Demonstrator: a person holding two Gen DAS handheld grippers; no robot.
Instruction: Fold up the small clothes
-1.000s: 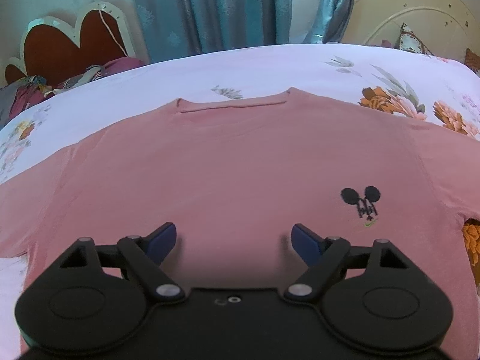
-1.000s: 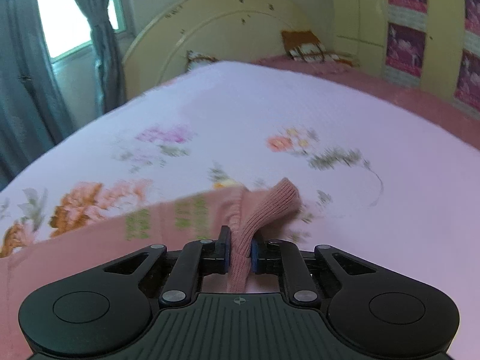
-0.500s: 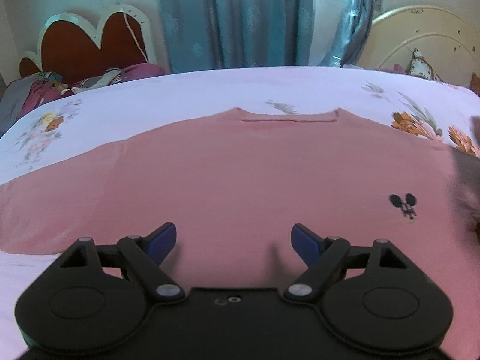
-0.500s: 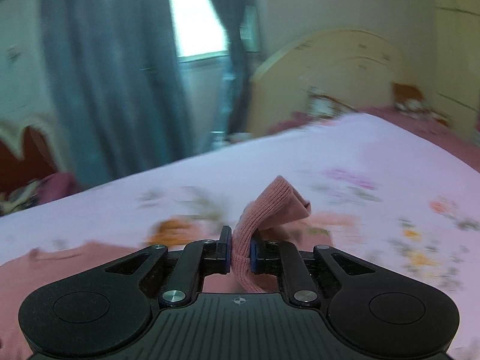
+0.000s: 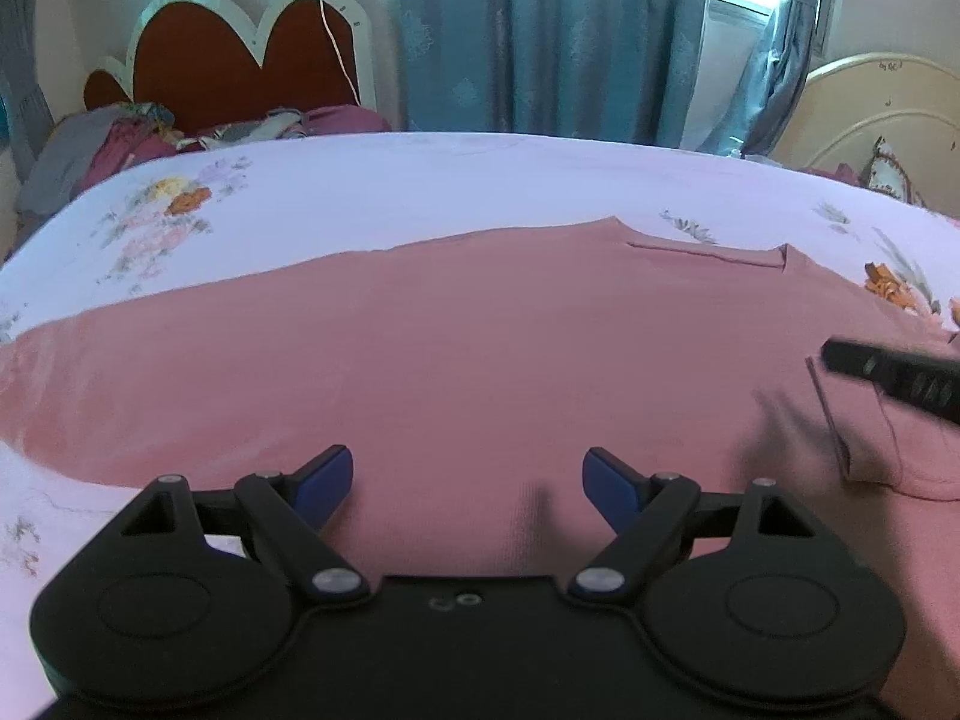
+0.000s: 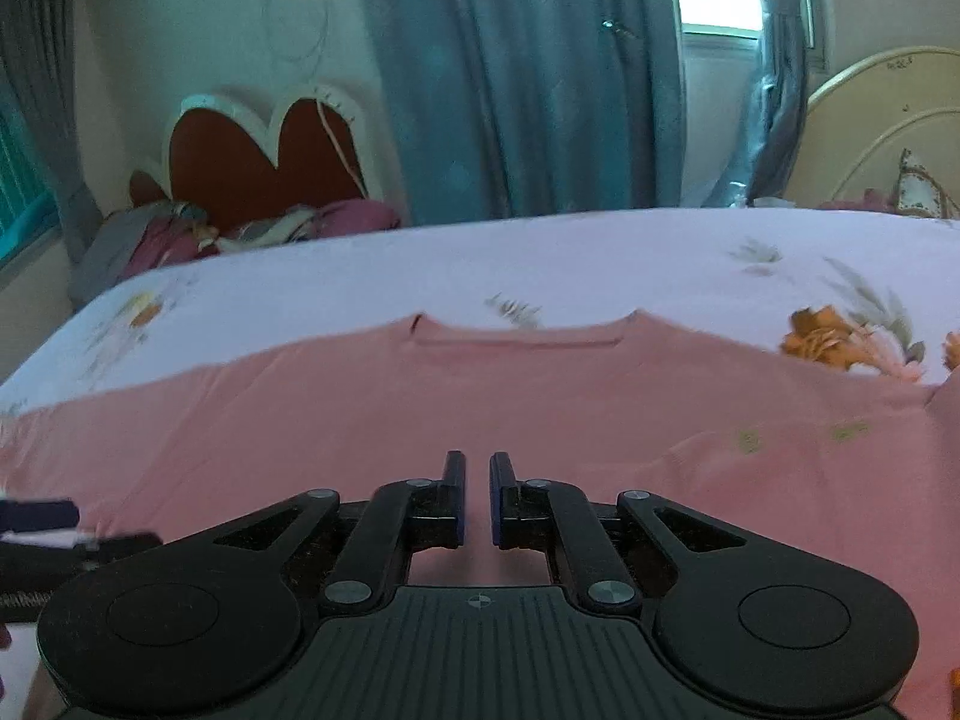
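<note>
A pink long-sleeved shirt [image 5: 480, 360] lies flat on the bed, neckline [image 5: 708, 255] at the far side. Its right sleeve [image 5: 888, 450] is folded in over the body. My left gripper [image 5: 467, 483] is open and empty, low over the shirt's near part. My right gripper [image 6: 477, 498] has its jaws a narrow gap apart with nothing between them, over the shirt [image 6: 420, 420]; it also shows as a black bar in the left wrist view [image 5: 894, 375]. The left gripper shows at the left edge of the right wrist view [image 6: 48, 531].
The bed has a pale lilac floral sheet [image 5: 420, 192]. A cream headboard [image 5: 870, 102] stands at the right. A red heart-shaped headboard [image 5: 240, 66] with a heap of clothes [image 5: 120, 138] is at the far left. Blue curtains [image 5: 540, 36] hang behind.
My right gripper has swung left over the shirt, carrying the sleeve inward, and has let go of the cuff. My left gripper has turned to the left, still open.
</note>
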